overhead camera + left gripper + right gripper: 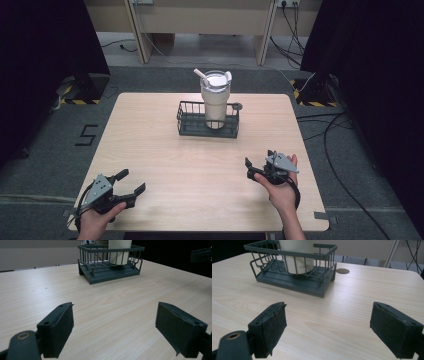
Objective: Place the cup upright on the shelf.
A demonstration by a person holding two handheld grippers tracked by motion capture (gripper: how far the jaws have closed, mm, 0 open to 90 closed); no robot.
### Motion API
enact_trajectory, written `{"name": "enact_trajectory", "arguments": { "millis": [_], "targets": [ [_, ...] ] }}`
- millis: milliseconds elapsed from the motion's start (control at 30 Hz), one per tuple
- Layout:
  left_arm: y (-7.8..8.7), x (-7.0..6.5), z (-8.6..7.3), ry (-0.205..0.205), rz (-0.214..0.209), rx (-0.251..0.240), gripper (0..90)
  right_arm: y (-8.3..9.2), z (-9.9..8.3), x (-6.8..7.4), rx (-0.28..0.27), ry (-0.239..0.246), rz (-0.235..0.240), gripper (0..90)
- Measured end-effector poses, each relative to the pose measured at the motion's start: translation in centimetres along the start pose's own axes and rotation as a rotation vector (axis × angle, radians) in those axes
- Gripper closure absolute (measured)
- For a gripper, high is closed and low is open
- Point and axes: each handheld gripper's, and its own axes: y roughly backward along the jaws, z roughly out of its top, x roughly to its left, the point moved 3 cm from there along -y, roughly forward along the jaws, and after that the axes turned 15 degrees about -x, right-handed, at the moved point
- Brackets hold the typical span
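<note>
From the high view, a cream tumbler (215, 100) stood upright in a dark wire basket (207, 122) at the wooden table's (165, 165) far middle, its straw (202, 76) leaning left, above grey carpet (45, 150). In the left gripper view, the left gripper (114, 330) gaped empty over bare wood, the basket ahead. In the right gripper view, the right gripper (328, 331) also gaped empty, the tumbler's lettering too blurred to read.

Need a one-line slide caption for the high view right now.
Both open grippers, left and right, rest near the table's front edge; a cream tumbler stands in the wire basket.
</note>
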Motion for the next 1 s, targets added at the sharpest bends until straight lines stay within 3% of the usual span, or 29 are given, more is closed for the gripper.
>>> {"name": "enact_trajectory", "arguments": {
  "millis": [600,1000],
  "targets": [
    [0.0,0.0,0.0,-0.003,0.002,0.002,14.5,2.8,-1.4,-1.8,0.007,-0.011,-0.061,14.7],
    [0.0,0.0,0.0,-0.004,0.003,0.002,14.5,3.8,-2.3,-2.4,-0.013,-0.012,-0.088,15.3]
  ]
}}
